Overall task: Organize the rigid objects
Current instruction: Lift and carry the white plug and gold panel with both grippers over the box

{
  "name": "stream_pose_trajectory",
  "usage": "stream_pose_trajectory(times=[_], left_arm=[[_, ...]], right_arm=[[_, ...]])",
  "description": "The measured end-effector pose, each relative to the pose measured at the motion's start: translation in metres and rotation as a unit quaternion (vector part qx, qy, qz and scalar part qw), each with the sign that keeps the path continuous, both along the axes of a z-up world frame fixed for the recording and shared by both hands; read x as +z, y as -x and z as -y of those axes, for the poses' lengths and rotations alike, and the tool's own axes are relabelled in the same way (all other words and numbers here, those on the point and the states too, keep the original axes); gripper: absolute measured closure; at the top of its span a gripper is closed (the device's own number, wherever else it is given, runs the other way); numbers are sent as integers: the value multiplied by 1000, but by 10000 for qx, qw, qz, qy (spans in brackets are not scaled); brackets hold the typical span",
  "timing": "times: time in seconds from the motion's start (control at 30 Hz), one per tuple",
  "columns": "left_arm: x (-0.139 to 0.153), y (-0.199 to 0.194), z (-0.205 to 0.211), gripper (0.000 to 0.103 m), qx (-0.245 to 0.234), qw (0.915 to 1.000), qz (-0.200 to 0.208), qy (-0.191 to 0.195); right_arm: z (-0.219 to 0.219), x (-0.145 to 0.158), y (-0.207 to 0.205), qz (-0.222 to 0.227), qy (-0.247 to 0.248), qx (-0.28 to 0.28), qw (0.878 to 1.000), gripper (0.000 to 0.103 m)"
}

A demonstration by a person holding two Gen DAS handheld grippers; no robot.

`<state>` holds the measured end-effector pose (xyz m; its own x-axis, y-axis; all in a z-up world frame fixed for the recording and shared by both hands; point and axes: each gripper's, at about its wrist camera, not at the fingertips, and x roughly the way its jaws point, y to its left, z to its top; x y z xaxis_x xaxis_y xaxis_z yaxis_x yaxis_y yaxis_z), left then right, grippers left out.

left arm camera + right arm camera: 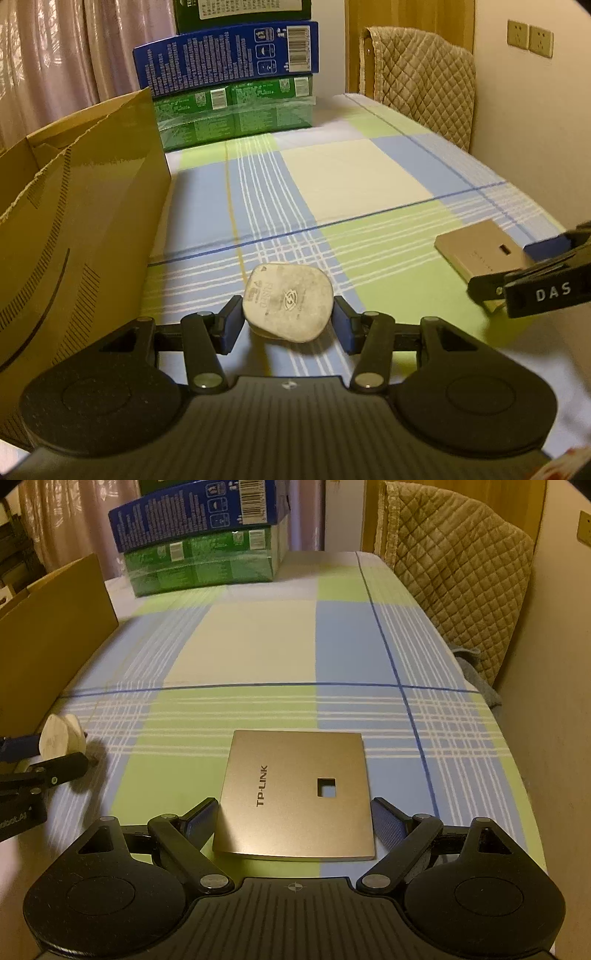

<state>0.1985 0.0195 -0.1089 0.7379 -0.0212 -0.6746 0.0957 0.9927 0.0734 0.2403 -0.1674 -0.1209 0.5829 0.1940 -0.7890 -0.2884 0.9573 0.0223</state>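
Observation:
A rounded white filter pad [288, 301] sits between the pads of my left gripper [288, 325], which is shut on it just above the checked cloth; its shadow lies under it. It also shows in the right wrist view [61, 738]. A flat beige TP-LINK panel [295, 794] with a square hole lies on the cloth. My right gripper [295, 823] is open, its fingers either side of the panel's near end, apart from it. The panel also shows in the left wrist view [480, 251] with the right gripper [532, 280] over it.
An open brown cardboard box [81, 221] stands at the left. A stack of green and blue cartons [236, 85] stands at the far end of the table [351, 177]. A quilted chair back [424, 81] and the wall are at the right.

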Motion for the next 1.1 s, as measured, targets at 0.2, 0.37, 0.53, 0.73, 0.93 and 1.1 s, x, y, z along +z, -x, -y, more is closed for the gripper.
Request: stream_pose_trajectory(times=[0.2,0.37,0.53,0.73,0.93,1.1], left_arm=[[-6,4,4,51,-168,9992,63,-349],[-5,4,5,52,-231,9989,82,-409],[-4,4,5,56,-241,9990,-2,-370],[4,10,4,56,-200,9994,44,-295],[22,16,3,56,-155,9996,138,-183],[47,24,3,56,-127,9995,286,-82]], right_arm=[[-1,-2,-1,28,31,25,10000,18],[-1,-2,-1,31,40,26,10000,18],[-1,-2,0,25,35,24,10000,18],[0,6,2,65,-61,-3,10000,18],[-1,28,7,218,-120,27,9997,18],[-4,57,15,426,-202,43,9989,18]])
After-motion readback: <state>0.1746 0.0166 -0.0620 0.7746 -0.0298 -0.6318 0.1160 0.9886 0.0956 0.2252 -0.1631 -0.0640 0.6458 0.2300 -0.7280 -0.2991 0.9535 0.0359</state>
